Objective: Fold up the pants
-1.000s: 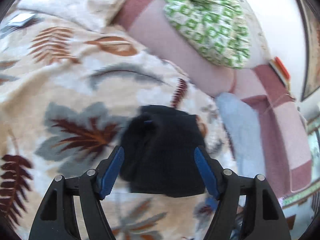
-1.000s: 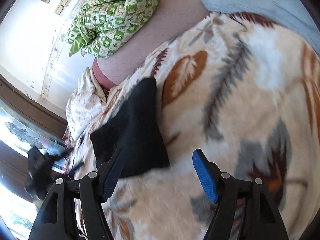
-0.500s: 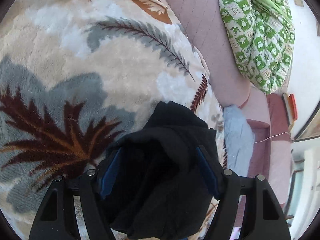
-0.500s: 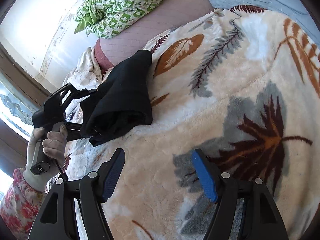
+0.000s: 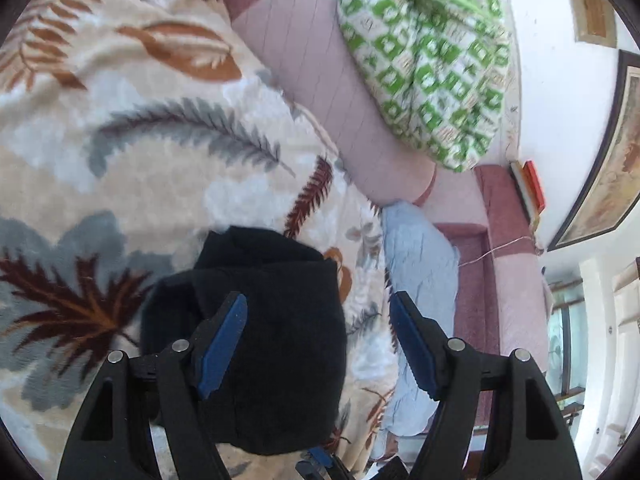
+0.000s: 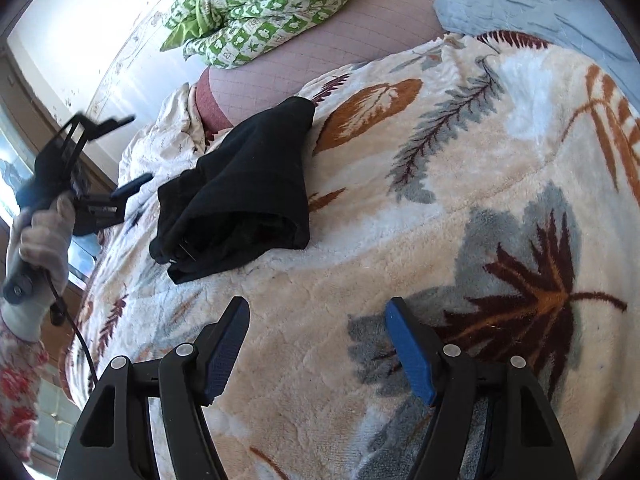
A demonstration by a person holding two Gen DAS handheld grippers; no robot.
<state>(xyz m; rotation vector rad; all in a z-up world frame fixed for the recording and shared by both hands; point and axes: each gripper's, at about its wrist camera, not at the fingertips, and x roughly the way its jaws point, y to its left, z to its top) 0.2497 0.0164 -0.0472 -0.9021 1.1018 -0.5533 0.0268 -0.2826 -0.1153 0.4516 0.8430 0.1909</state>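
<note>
The black pants lie folded in a compact bundle on the leaf-patterned blanket. In the left wrist view the pants lie under and just beyond my left gripper, which is open and holds nothing. In the right wrist view the left gripper hovers off the pants' left end, apart from them. My right gripper is open and empty over bare blanket, well short of the pants.
A green-and-white checked quilt lies bunched on a pink mattress at the back. A light blue pillow lies at the blanket's edge. A red object lies by the wall.
My left gripper has drawn back from the pants and left them lying on the blanket. My right gripper has drawn further back from the pants.
</note>
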